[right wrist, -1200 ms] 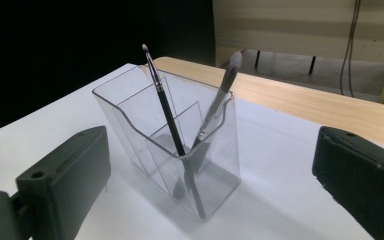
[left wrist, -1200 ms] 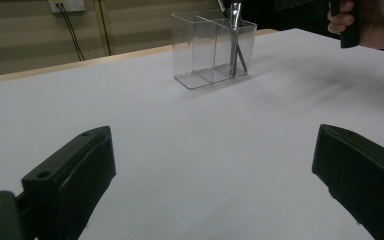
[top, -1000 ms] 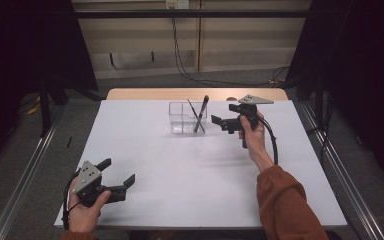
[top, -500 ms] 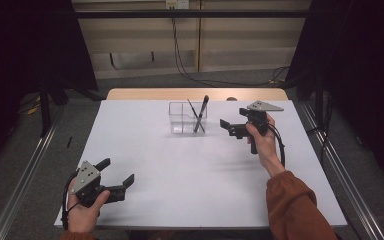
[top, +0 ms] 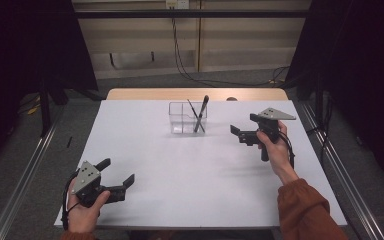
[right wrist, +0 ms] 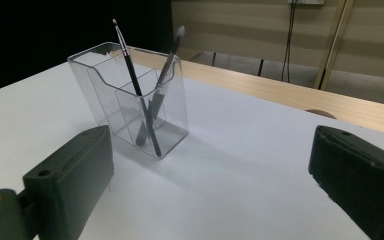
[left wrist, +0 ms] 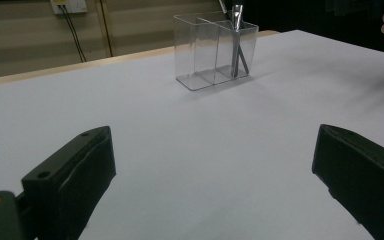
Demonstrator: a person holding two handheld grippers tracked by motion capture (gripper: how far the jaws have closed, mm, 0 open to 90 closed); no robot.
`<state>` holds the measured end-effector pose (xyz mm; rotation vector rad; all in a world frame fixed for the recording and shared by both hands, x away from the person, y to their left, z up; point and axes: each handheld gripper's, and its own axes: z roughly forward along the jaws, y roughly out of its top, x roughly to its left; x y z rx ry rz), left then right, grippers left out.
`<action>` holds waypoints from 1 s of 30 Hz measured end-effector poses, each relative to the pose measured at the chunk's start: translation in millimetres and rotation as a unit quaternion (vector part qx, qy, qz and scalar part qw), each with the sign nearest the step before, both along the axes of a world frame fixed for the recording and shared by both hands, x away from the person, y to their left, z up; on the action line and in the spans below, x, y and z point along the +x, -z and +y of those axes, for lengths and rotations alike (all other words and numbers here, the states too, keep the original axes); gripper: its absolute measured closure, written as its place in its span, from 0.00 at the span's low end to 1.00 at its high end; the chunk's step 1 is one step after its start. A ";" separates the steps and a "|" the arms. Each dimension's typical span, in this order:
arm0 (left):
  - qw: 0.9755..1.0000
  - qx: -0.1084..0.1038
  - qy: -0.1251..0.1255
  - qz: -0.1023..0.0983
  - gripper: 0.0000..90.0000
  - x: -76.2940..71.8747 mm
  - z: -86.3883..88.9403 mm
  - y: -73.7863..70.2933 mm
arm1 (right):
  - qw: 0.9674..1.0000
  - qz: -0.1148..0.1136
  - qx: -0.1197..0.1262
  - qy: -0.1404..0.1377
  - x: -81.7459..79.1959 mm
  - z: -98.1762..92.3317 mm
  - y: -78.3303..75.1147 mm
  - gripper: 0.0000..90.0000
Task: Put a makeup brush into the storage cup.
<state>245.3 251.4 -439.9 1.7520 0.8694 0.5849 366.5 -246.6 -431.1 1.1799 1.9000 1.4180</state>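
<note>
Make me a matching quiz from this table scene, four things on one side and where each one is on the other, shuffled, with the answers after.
Things:
1. holder
2. brushes
3. left gripper
4. right gripper

Places:
A. near front left corner of the table, jaws open
B. leaning inside the holder's end compartment
C. right of the holder, held above the table, jaws open
D. standing near the table's far edge

Pairs: 1-D, 2-B, 3-A, 4-C

In the left gripper view we see the left gripper (left wrist: 215, 175) with jaws spread wide over the white table (left wrist: 155, 130), and farther off a clear holder (left wrist: 212, 52) containing a dark brush (left wrist: 237, 47).
</note>
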 end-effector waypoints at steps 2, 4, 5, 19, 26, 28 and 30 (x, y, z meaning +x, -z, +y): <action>1.000 0.001 -0.002 0.001 0.04 0.0 0.3 -0.1 | 1.000 -0.003 0.000 0.005 -3.2 -2.8 -0.4 0.03; 1.000 0.000 -0.004 0.001 0.04 0.1 0.6 0.0 | 1.000 -0.005 0.000 0.008 -6.9 -5.2 -1.1 0.03; 1.000 0.000 -0.005 0.001 0.04 0.1 0.7 0.0 | 1.000 -0.007 0.000 0.009 -8.7 -6.6 -1.3 0.03; 1.000 0.001 -0.005 0.000 0.04 0.1 0.8 -0.1 | 1.000 -0.006 -0.006 0.007 -37.4 -20.0 0.1 0.02; 1.000 0.000 -0.003 0.001 0.04 -0.1 0.4 -0.4 | 1.000 -0.001 -0.007 0.012 -51.6 -26.6 6.7 0.02; 1.000 0.001 -0.001 0.002 0.04 -0.1 -0.4 0.1 | 1.000 -0.003 -0.006 0.011 -55.8 -28.4 6.2 0.02; 1.000 -0.002 0.001 0.001 0.04 -0.4 -1.0 0.0 | 1.000 -0.004 -0.005 0.014 -59.5 -30.1 5.2 0.02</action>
